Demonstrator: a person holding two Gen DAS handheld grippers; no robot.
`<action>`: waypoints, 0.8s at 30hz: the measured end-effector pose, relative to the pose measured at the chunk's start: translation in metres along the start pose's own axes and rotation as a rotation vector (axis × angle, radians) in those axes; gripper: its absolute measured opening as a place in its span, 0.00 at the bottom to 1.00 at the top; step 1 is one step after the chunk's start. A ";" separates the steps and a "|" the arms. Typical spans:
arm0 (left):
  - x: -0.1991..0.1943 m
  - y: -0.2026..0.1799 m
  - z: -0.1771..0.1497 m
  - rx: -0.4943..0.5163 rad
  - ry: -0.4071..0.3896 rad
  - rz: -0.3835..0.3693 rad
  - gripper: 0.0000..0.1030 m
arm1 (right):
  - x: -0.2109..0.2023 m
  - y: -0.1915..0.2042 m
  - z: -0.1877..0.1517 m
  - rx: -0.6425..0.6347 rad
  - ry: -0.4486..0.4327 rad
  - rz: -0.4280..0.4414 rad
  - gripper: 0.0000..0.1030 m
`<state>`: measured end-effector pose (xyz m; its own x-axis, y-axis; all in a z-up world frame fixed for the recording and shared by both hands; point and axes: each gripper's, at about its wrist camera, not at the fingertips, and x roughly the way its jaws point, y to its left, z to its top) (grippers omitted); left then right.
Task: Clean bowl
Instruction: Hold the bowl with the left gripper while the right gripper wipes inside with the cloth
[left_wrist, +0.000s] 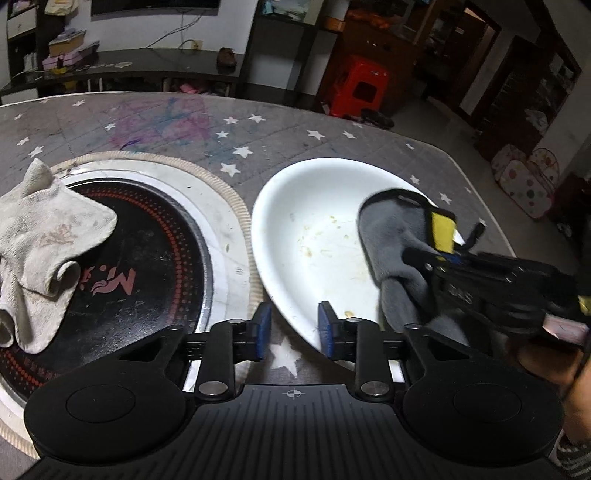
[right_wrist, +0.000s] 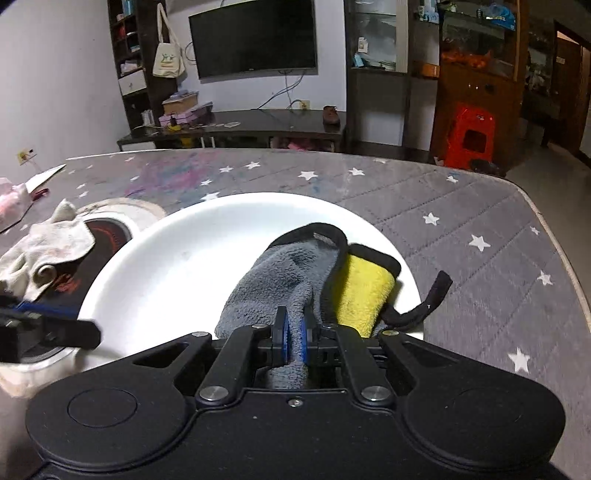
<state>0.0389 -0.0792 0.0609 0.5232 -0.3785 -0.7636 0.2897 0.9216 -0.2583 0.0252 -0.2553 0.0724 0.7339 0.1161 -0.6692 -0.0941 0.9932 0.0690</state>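
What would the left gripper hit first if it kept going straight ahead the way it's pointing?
Most likely the near rim of the white bowl: the left gripper straddles that edge already. Past it lies the bowl's stained inside. Depth is hard to judge.

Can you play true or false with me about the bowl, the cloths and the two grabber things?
1. The right gripper pinches a grey and yellow cloth. True.
2. The white bowl is spotless. False: yellowish food specks dot its inside.
3. A crumpled whitish rag lies on the round black cooktop. True.
4. The left gripper holds the whitish rag. False: its fingers sit at the bowl's near rim.
5. The bowl stands on a red stool. False: it sits on the starry grey table.
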 end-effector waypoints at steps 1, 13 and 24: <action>0.000 -0.001 0.000 0.008 0.001 0.001 0.25 | 0.002 -0.001 0.002 0.005 0.000 -0.002 0.07; 0.002 0.009 0.003 -0.010 0.025 -0.051 0.26 | 0.035 0.016 0.025 -0.005 0.008 0.032 0.07; 0.003 0.012 0.002 -0.040 0.022 -0.056 0.27 | 0.014 0.043 0.013 -0.103 0.048 0.126 0.07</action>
<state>0.0451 -0.0689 0.0567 0.4889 -0.4283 -0.7599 0.2859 0.9017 -0.3243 0.0402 -0.2103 0.0753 0.6796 0.2364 -0.6945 -0.2534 0.9640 0.0801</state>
